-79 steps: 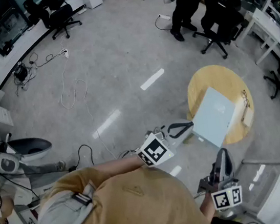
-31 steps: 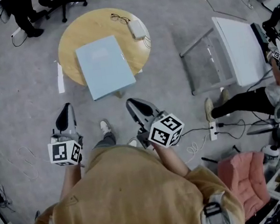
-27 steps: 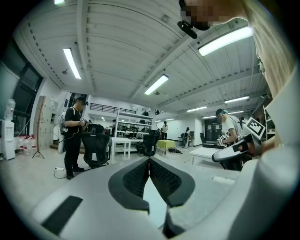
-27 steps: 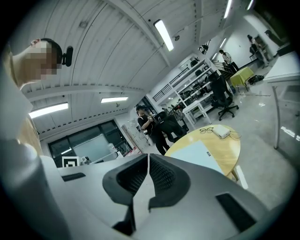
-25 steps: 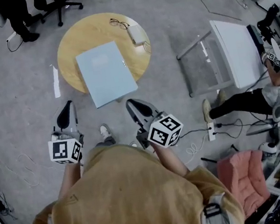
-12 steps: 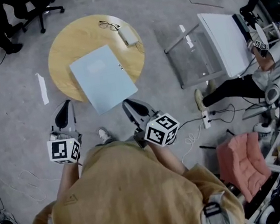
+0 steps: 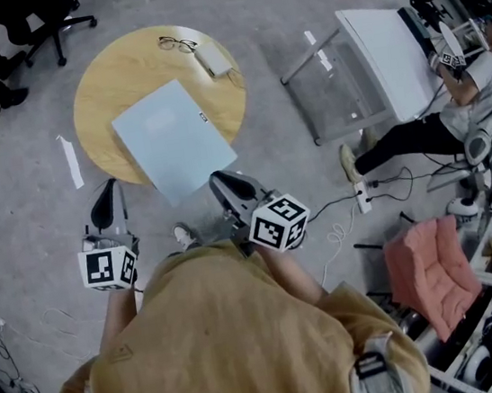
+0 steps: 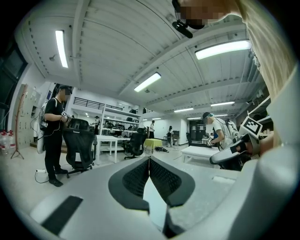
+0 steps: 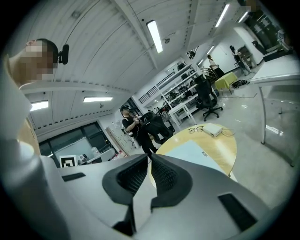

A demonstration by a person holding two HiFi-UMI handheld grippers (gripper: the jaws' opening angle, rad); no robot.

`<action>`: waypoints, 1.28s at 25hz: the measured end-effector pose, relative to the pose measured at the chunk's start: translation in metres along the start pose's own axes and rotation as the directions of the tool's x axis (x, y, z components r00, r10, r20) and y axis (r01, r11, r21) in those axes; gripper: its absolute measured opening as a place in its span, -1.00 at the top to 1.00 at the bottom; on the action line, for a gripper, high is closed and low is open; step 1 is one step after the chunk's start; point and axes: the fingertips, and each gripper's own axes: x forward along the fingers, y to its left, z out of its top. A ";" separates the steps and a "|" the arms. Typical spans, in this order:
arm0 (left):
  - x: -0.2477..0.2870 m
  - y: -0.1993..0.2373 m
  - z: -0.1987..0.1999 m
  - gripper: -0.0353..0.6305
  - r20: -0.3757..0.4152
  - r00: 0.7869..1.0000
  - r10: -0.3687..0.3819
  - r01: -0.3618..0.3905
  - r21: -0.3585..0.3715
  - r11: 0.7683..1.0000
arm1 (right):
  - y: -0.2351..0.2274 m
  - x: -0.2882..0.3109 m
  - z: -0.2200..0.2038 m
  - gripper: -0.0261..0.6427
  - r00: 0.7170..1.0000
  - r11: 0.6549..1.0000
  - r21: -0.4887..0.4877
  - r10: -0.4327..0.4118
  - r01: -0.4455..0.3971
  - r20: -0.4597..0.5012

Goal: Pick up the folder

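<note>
I'm holding both arms out ahead of my chest: grey left claw point(image 7: 106, 194) pinched fully together, grey right claw point(image 7: 224, 185) likewise closed, both pointing nearly level.

Pale blue folder point(image 7: 173, 140), tan table point(image 7: 110, 69)

We see the pale blue folder point(image 7: 173, 140) lying flat and closed on the round wooden table point(image 7: 111, 74), turned askew, its near corner overhanging the table's edge.
</note>
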 end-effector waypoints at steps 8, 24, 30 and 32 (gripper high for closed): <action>0.014 -0.011 0.002 0.88 -0.026 0.997 0.077 -0.077 -0.007 0.997 | -0.033 0.009 -0.012 0.66 0.989 0.997 0.038 0.075 -0.070 -0.131; 0.023 0.006 -0.031 0.88 -0.159 0.977 0.143 -0.146 -0.005 0.989 | -0.093 0.043 -0.127 -0.08 0.952 0.752 0.654 0.251 -0.076 -0.178; 0.019 0.008 -0.045 0.88 -0.207 0.969 0.133 -0.136 0.002 0.991 | -0.123 0.054 -0.160 -0.25 0.969 0.665 0.745 0.209 -0.042 -0.132; 0.017 0.011 -0.052 0.88 -0.222 0.966 0.133 -0.136 0.002 0.991 | -0.127 0.066 -0.158 -0.28 0.974 0.645 0.759 0.217 -0.088 -0.071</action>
